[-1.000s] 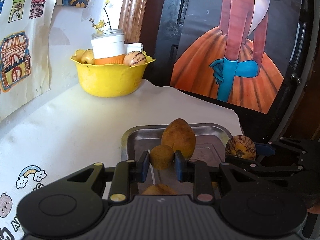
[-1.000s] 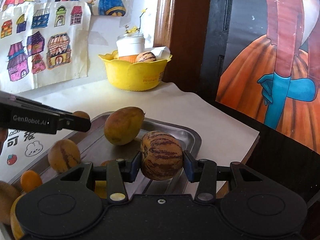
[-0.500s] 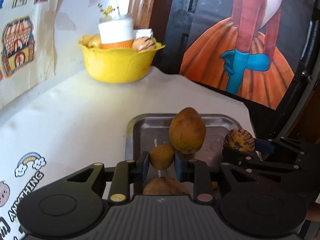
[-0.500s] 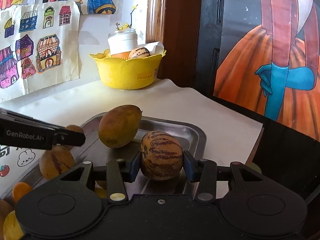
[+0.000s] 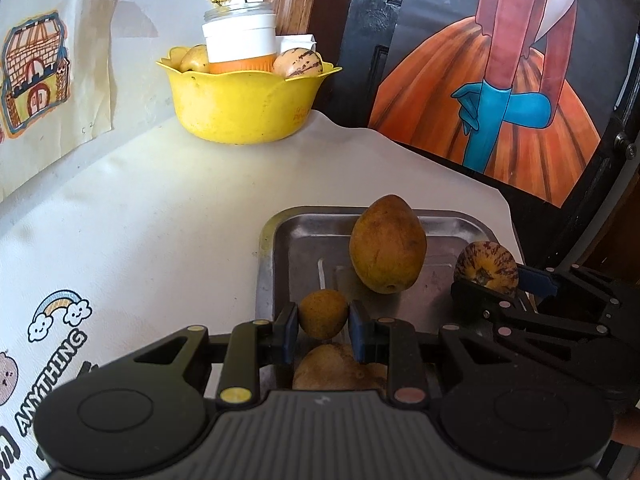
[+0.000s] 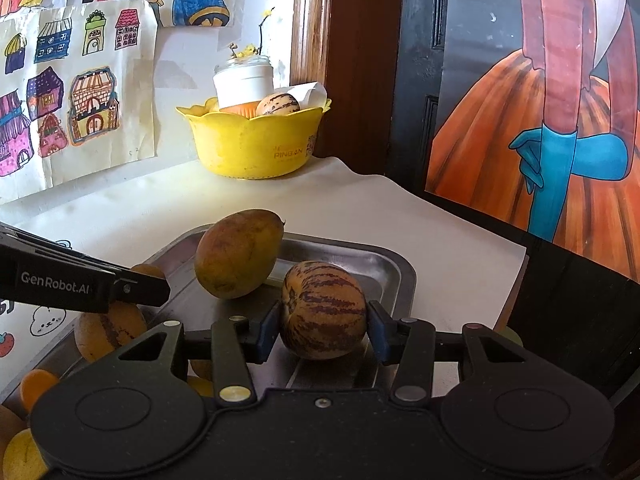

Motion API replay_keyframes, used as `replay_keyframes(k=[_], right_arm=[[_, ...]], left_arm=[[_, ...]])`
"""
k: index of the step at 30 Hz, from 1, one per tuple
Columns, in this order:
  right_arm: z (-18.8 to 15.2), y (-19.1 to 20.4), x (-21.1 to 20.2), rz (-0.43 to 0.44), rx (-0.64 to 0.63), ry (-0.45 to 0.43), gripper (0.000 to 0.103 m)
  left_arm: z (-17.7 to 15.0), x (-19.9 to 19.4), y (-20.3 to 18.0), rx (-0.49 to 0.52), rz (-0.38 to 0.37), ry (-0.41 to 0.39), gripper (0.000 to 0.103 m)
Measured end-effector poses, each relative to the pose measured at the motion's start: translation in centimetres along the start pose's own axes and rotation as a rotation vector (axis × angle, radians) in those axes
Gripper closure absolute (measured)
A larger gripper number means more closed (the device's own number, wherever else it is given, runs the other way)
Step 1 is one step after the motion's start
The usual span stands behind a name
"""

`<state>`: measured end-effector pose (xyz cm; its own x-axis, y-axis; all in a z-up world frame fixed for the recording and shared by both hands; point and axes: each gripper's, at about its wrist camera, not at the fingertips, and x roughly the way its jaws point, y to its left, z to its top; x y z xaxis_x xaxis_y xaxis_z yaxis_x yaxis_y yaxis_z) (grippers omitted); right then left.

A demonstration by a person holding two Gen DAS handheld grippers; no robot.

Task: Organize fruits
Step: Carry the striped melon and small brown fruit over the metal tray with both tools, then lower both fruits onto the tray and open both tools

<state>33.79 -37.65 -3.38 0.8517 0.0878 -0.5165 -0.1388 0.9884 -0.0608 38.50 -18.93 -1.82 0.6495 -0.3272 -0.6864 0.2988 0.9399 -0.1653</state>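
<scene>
Left wrist: fingers (image 5: 359, 334) angled down, clamping small fruit (image 5: 323, 314).

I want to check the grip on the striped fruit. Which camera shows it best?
The right wrist view: the striped fruit sits large and centred between the right gripper pads, stripes and both contact sides visible. The left wrist view shows the same fruit small near the right edge, its lower part hidden behind the gripper.
</scene>
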Motion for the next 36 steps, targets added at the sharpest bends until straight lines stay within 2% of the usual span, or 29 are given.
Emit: replay_keyframes(k=[9,17,19,22,29,36], right_arm=[[0.0,0.1,0.0,-0.005,-0.003,0.000,0.052],[-0.2,0.2,-0.1,-0.005,-0.006,-0.009,0.046],[-0.2,0.3,-0.2,-0.005,-0.015,-0.014,0.042],[-0.1,0.8,-0.4,-0.022,-0.048,-0.020,0.029],[-0.2,1.7,-0.7,-0.047,-0.103,-0.041,0.025],[0.0,1.3,-1.1,-0.052,-0.059,-0.044,0.020]], left_arm=[[0.0,-0.1,0.1,-0.002,0.005,0.000,0.070],[0.0,-0.1,0.1,0.001,0.001,0.001,0.064],[0.0,-0.2,0.1,0.002,-0.007,-0.003,0.060],[0.0,-0.6,0.0,0.011,-0.006,-0.030,0.047],[0.1,-1.6,0.2,-0.002,0.006,-0.074,0.038],[0.4,-3.4,0.6,-0.010,0.034,-0.110,0.028]])
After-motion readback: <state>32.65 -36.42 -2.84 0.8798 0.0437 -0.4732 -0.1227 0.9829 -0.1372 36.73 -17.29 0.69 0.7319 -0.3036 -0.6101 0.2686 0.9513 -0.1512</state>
